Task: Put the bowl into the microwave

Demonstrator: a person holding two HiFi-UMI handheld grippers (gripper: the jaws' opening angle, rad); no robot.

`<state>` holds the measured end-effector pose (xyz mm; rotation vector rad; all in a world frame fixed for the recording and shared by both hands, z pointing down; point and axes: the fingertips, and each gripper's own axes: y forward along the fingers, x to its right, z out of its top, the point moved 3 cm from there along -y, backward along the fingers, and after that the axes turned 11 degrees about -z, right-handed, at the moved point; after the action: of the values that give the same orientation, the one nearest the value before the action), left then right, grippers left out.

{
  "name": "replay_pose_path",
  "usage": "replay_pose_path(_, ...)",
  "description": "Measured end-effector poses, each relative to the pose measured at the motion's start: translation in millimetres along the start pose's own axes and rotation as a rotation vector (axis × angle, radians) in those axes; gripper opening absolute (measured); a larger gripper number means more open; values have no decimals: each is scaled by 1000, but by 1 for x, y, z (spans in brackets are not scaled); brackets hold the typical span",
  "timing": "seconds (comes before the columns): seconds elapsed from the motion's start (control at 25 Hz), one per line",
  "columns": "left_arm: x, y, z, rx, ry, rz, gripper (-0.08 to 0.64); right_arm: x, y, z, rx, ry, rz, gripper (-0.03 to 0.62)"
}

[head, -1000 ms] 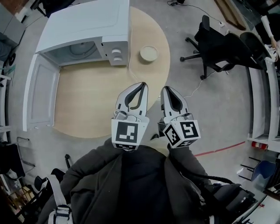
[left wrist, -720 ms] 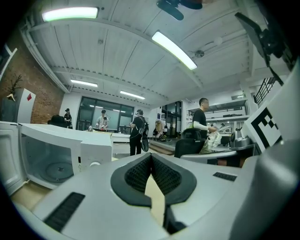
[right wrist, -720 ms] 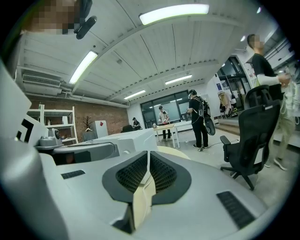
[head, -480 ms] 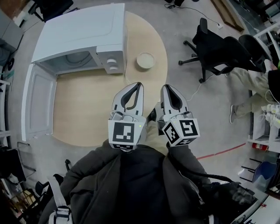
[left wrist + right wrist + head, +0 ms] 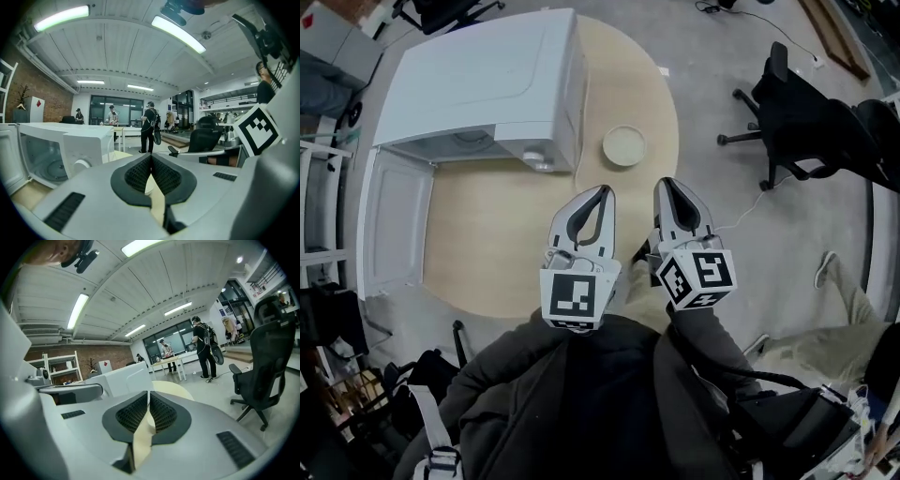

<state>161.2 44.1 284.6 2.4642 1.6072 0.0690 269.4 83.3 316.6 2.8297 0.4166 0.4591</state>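
Seen from above, a round, light wooden surface (image 5: 506, 225) carries a white microwave (image 5: 483, 84) at its far left, with the door (image 5: 391, 230) swung wide open to the left. The pale, shallow bowl (image 5: 623, 146) sits on the surface just to the right of the microwave, outside it and touched by nothing. A person in a dark jacket holds two tools side by side above the near part of the surface, both pointing toward the bowl. The left hand-held gripper (image 5: 603, 193) has its jaws pressed together at the tips with nothing held; a pale sliver seen through the gap behind the tips may be the bowl, though it is too small to be sure. The right hand-held gripper (image 5: 666, 185) is likewise closed and empty (its own view shows the ribbed pads meeting). A black office chair (image 5: 806, 122) stands on the grey floor to the right.
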Motion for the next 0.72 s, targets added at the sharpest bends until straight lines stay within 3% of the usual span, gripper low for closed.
replay_pose_path(0.24,-10,40,-12,-56,-14,42,9,24,40,-9,-70,7,44,5)
replay_pose_path(0.44,-22,63,-15,-55,-89,105,9,36,70,-13,-112,2,70,5)
replay_pose_path(0.72,-40,83,-45,-122,-121,145,9,47,107,-37,-197,2,102,33)
